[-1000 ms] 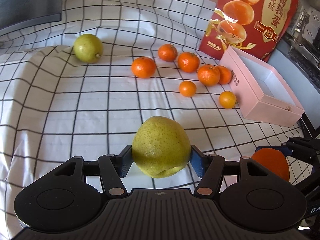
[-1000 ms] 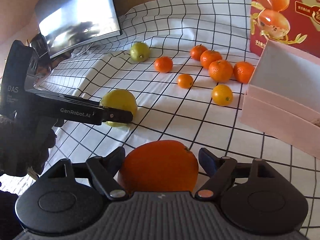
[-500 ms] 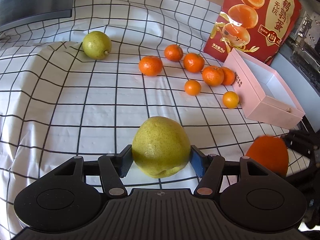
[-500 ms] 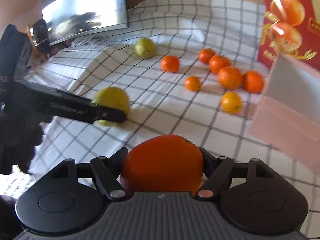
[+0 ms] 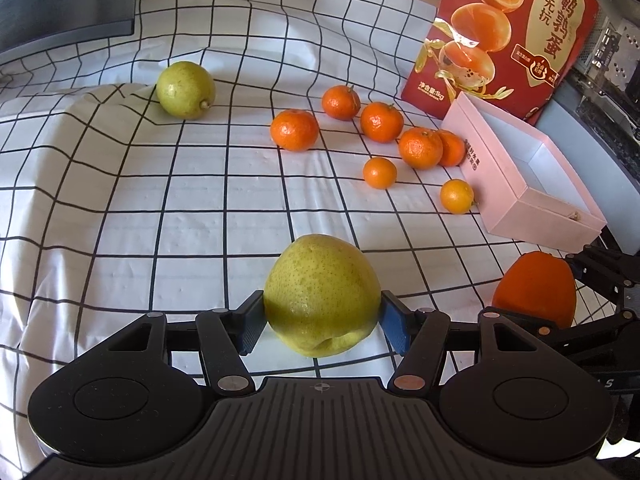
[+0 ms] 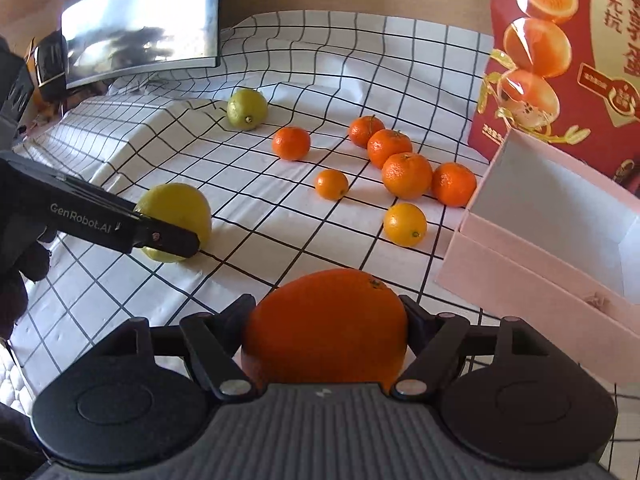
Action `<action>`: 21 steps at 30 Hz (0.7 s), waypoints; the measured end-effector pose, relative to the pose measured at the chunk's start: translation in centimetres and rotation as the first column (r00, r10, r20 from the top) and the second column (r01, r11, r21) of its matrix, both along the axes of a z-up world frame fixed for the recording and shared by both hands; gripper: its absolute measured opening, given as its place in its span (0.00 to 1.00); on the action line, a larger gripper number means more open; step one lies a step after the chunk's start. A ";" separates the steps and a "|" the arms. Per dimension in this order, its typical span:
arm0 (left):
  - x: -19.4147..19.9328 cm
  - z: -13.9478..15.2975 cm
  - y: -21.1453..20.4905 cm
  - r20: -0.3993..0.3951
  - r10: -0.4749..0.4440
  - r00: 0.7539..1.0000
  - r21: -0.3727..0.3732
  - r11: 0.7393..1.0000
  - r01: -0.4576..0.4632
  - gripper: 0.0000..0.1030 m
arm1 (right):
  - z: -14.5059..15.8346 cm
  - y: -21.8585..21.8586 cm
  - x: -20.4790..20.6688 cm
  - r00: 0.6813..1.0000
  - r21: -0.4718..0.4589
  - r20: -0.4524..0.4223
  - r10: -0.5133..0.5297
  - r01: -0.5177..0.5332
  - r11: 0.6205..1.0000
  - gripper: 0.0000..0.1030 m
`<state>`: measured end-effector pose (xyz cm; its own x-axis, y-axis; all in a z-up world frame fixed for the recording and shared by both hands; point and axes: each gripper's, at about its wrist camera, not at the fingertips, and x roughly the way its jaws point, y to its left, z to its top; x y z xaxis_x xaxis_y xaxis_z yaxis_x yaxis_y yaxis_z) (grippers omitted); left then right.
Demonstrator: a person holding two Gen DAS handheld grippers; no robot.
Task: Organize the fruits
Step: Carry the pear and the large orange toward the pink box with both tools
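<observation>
Squarely between the blue pads of the left gripper (image 5: 322,322) sits a yellow-green pear (image 5: 322,294), both pads pressed to its sides, low over the checked cloth (image 5: 160,208). The right gripper (image 6: 326,322) is clamped on a large orange (image 6: 326,324); its jaws have just been closing, with that fruit between them. From the left wrist view this orange (image 5: 536,288) shows right of the pear, just in front of the pink box (image 5: 504,168).

The pink box stands open, white inside, and no fruit is visible in it; a small tan scrap lies at its near inner edge. Just left of the box lie seven small citrus: a yellowish kumquat-like one (image 6: 405,224) nearest the box's front corner, a tangerine (image 6: 454,184) touching its wall, and five more further left. A second pear (image 6: 247,109) rests well beyond them, far from the box, on a raised fold of cloth.

Behind the box leans a red bag (image 5: 508,36) printed with halved eggs and Chinese characters. The left gripper's arm reads "GenRobot.AI". A monitor (image 6: 140,20) stands far left of the box.
</observation>
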<state>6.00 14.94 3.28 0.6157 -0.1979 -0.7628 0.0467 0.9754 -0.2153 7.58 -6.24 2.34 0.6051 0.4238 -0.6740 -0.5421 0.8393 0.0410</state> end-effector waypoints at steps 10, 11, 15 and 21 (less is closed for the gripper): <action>0.2 0.1 -0.4 -0.003 -0.015 1.000 0.021 1.000 0.015 0.64 | 0.7 -1.2 -0.2 0.999 0.078 -0.033 -0.029 0.032 0.996 0.74; 0.1 0.2 -0.4 0.003 -0.015 1.000 0.017 1.000 0.015 0.64 | 0.8 -1.3 -0.2 0.999 0.088 -0.036 -0.032 0.035 0.996 0.74; -0.1 0.8 -0.5 0.029 -0.026 0.999 0.022 0.999 0.026 0.64 | 0.8 -1.1 -0.4 0.999 0.095 -0.029 -0.029 0.031 0.995 0.75; -0.1 1.0 -0.9 0.040 -0.031 0.999 0.030 0.999 0.029 0.64 | 0.4 -0.7 -0.7 0.999 0.074 -0.016 -0.037 0.038 0.997 0.77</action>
<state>5.94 14.09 4.29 0.6400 -0.1948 -0.7433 0.0841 0.9793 -0.1842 6.89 -6.96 2.77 0.6117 0.4506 -0.6502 -0.5094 0.8532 0.1120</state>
